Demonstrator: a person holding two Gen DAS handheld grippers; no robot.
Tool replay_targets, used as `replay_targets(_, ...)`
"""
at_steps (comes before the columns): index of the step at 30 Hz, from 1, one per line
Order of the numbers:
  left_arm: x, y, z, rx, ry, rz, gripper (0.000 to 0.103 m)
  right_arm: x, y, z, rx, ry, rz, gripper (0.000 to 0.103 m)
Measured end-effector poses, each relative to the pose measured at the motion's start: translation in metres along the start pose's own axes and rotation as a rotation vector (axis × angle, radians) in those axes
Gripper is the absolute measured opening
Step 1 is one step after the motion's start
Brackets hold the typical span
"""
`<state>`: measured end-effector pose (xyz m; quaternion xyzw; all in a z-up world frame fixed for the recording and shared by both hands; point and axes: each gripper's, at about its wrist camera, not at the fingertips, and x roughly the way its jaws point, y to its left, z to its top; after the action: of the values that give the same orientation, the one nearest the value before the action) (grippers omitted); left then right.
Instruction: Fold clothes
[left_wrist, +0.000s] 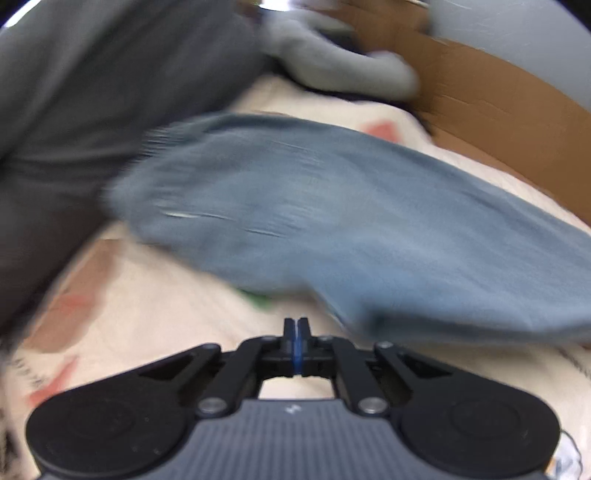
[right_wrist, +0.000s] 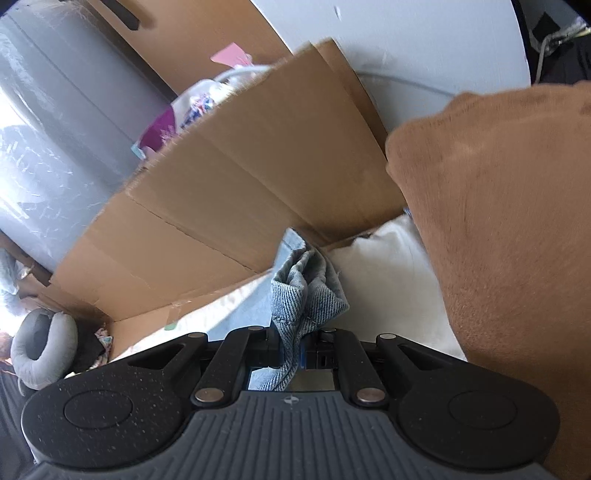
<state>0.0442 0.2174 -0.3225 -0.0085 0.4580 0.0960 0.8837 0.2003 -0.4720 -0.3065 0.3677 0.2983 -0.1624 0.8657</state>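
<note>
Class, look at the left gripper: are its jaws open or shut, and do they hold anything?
Shut and empty: the left gripper shows its jaws pressed together, the jeans lying beyond them.

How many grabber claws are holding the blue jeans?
1. The right gripper pinches a bunched edge of the jeans. The left gripper is shut beside them, apparently empty.

Left gripper (left_wrist: 296, 325) low in the middle, jaws pressed together with nothing between them, above a cream printed sheet (left_wrist: 155, 317). Blue denim garment (left_wrist: 332, 229), blurred, stretched across the sheet from the centre-left to the right edge, just beyond the fingertips. Dark grey cloth (left_wrist: 74, 110) along the left edge. Light grey padded thing (left_wrist: 332, 62) and brown cardboard (left_wrist: 498, 110) at the far side.
</note>
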Motion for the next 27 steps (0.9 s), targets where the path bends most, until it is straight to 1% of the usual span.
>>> replay_targets(2, -0.002, 0.023, 0.004, -0.056, 0.034, -0.008, 0.0, -0.01, 0.013, -0.015, 0.012, -0.005, 0.004, 0.006)
replay_targets(5, -0.004, 0.036, 0.001, -0.036, 0.065, -0.072, 0.0, -0.02, 0.022, -0.013, -0.014, 0.0, 0.008, 0.006)
replay_targets(7, -0.004, 0.031, -0.007, -0.005, 0.056, -0.119, 0.0, -0.022, 0.022, -0.012, -0.02, -0.003, 0.008, 0.006)
replay_targets(8, -0.003, 0.027, -0.011, 0.011, 0.051, -0.139, 0.002, -0.022, 0.021, -0.01, -0.018, -0.004, 0.008, 0.006)
replay_targets(9, 0.0, 0.02, -0.017, 0.034, 0.049, -0.142, 0.005, -0.019, 0.022, -0.007, -0.02, -0.004, 0.007, 0.006)
replay_targets(10, 0.003, 0.014, -0.023, 0.056, 0.046, -0.145, 0.013, -0.013, 0.025, -0.004, -0.026, -0.004, 0.005, 0.006)
replay_targets(11, 0.005, 0.007, -0.028, 0.076, 0.044, -0.149, 0.028, -0.01, 0.026, -0.003, -0.034, -0.003, 0.002, 0.006)
replay_targets(13, 0.01, -0.005, -0.039, 0.107, 0.031, -0.165, 0.043, -0.014, 0.024, -0.005, -0.058, 0.003, -0.003, 0.006)
replay_targets(15, 0.015, -0.018, -0.05, 0.143, 0.012, -0.17, 0.044, -0.015, 0.023, -0.006, -0.077, 0.009, -0.005, 0.006)
replay_targets(17, 0.022, -0.028, -0.057, 0.155, 0.002, -0.167, 0.045, -0.013, 0.022, -0.005, -0.087, 0.013, -0.01, 0.006)
replay_targets(21, 0.033, -0.038, -0.067, 0.134, -0.029, -0.153, 0.046, -0.008, 0.025, -0.001, -0.108, 0.018, -0.015, 0.006)
replay_targets(25, 0.041, -0.044, -0.068, 0.122, -0.083, -0.14, 0.047, -0.004, 0.029, 0.004, -0.13, 0.022, -0.013, 0.006)
replay_targets(27, 0.044, -0.048, -0.067, 0.122, -0.106, -0.133, 0.049, -0.003, 0.031, 0.007, -0.133, 0.02, -0.012, 0.006)
